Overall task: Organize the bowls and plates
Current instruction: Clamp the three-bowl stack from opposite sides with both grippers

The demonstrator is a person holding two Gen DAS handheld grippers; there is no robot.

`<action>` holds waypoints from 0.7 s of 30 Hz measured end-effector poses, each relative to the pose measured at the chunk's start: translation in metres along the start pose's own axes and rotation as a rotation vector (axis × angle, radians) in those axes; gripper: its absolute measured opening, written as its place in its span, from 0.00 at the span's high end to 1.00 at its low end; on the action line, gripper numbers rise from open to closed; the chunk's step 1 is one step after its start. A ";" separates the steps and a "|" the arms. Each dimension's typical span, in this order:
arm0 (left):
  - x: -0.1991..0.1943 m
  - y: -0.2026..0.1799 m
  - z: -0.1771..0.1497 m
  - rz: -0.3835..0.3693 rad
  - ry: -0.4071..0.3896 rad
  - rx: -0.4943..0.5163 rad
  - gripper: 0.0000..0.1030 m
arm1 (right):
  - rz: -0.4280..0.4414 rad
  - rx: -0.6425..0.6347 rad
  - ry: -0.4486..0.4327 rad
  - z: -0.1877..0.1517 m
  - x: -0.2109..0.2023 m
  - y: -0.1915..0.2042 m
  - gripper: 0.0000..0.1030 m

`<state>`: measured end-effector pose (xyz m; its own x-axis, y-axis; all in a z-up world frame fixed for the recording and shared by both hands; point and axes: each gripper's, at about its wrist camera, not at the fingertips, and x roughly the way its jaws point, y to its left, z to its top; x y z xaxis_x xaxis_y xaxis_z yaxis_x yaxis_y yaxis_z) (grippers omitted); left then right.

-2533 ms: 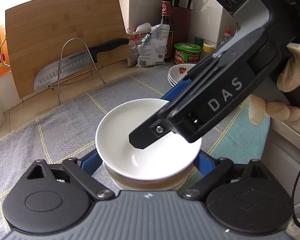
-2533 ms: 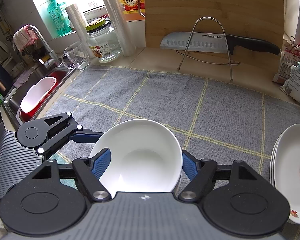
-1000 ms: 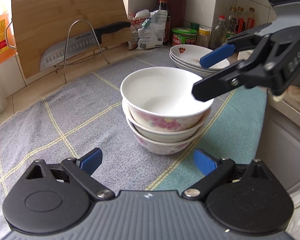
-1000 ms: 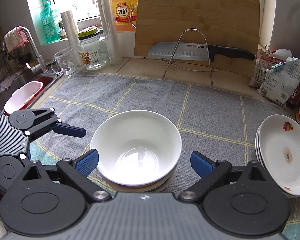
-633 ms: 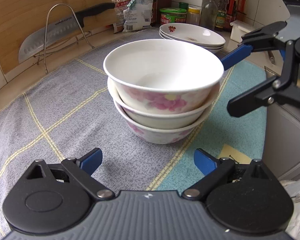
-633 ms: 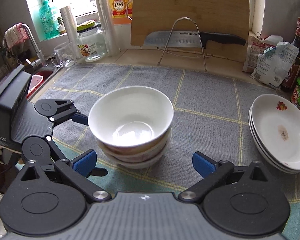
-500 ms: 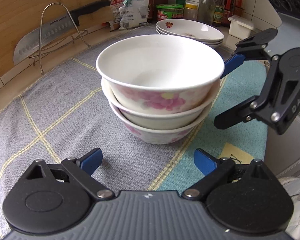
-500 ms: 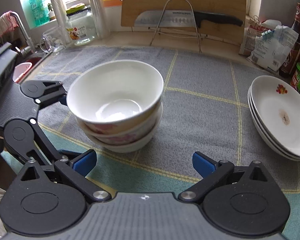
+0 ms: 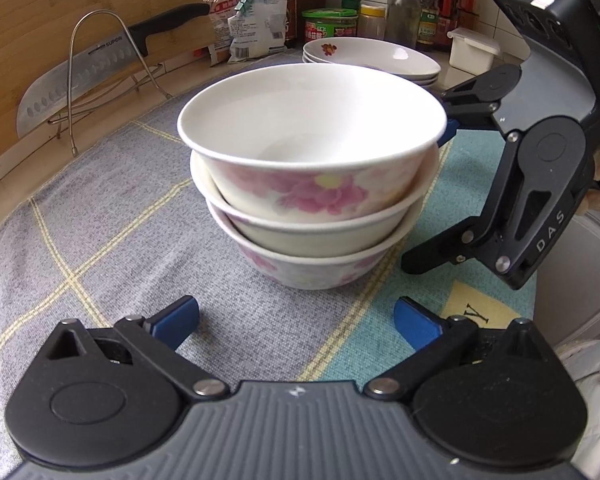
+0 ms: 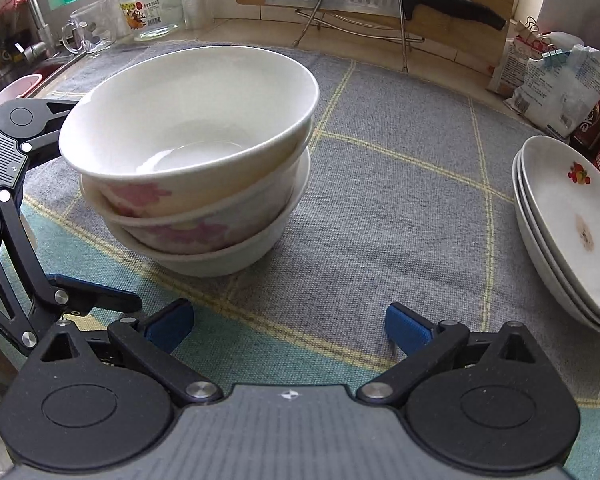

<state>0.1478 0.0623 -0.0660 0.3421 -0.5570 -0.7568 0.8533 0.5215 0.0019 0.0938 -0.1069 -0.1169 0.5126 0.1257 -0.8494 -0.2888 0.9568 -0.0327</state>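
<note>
The bowls (image 9: 312, 176) stand nested at frame centre on the table (image 9: 100, 216), plates (image 10: 572, 232) stacked at right; both the left gripper (image 9: 296, 318) and right gripper (image 10: 286, 322) have wide, empty jaws, likely because stacking is done.

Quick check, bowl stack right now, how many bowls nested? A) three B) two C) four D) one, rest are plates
A: the bowl stack shows three rims one above another on the cloth, and the right wrist view shows the same three; the plates sit in a separate pile off to the side.
</note>
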 end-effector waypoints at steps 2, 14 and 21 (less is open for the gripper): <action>-0.001 0.000 -0.002 0.001 -0.014 -0.002 0.00 | 0.006 -0.010 -0.016 -0.002 0.000 -0.001 0.00; -0.011 0.011 0.007 -0.049 -0.076 0.062 0.01 | 0.073 -0.133 -0.049 0.005 -0.002 -0.003 0.00; -0.011 0.016 0.020 -0.092 -0.074 0.159 0.03 | 0.158 -0.277 -0.074 0.028 -0.007 -0.001 0.00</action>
<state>0.1654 0.0642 -0.0449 0.2826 -0.6465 -0.7086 0.9318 0.3606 0.0426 0.1133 -0.1017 -0.0961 0.4981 0.2954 -0.8152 -0.5735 0.8174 -0.0543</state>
